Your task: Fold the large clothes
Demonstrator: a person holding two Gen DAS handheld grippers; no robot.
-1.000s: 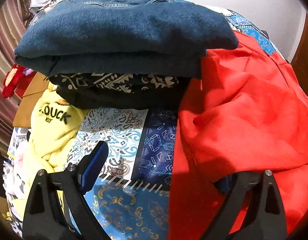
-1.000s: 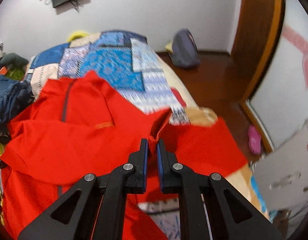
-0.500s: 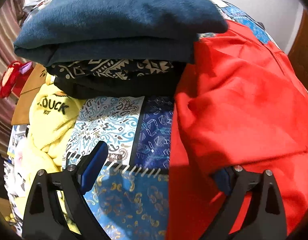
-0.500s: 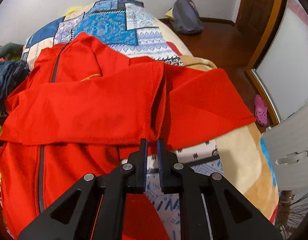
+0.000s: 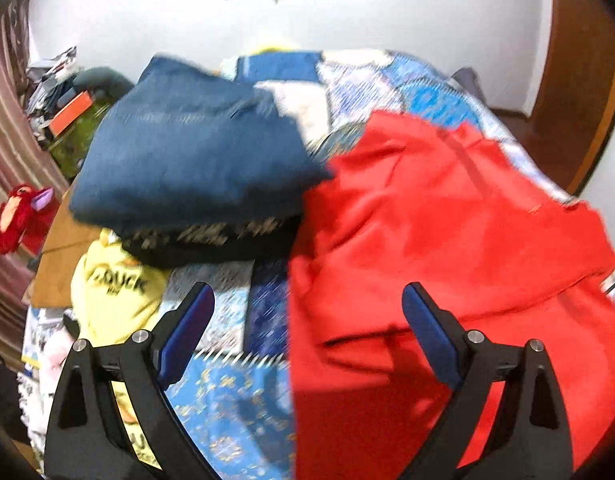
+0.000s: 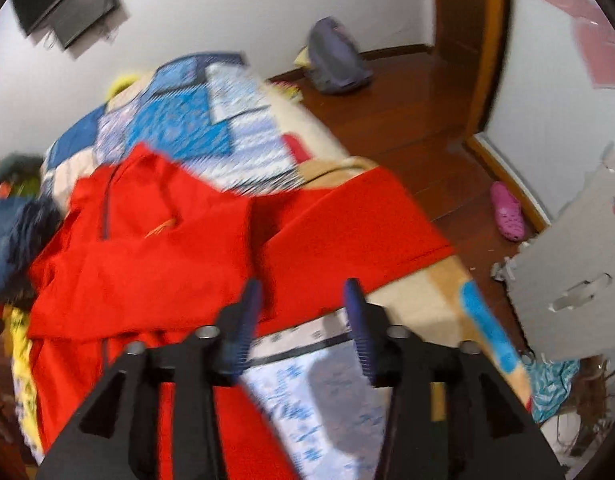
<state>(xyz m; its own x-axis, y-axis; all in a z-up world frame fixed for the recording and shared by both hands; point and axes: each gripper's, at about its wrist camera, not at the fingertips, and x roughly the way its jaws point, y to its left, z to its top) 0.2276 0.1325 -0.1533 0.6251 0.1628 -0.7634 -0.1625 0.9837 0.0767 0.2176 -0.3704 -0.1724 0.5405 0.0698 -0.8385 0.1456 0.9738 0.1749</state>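
Note:
A large red jacket (image 5: 447,240) lies spread on the patchwork bed cover (image 5: 235,412), one sleeve folded across its body (image 6: 155,264) and another part reaching toward the bed's right edge (image 6: 347,220). My left gripper (image 5: 307,320) hangs open above the jacket's left edge, nothing between its fingers. My right gripper (image 6: 303,312) is above the jacket's lower edge, its jaws opening, and the cloth has dropped free of them.
A stack of folded clothes with blue denim (image 5: 187,152) on top sits left of the jacket. A yellow garment (image 5: 115,292) lies below it. A backpack (image 6: 335,60) and a pink shoe (image 6: 507,212) rest on the wooden floor (image 6: 407,120), a white cabinet (image 6: 579,276) at right.
My right gripper let go of the red cloth and its jaws spread apart. The left gripper rose and drew back from the jacket, so more of the bed and wall shows.

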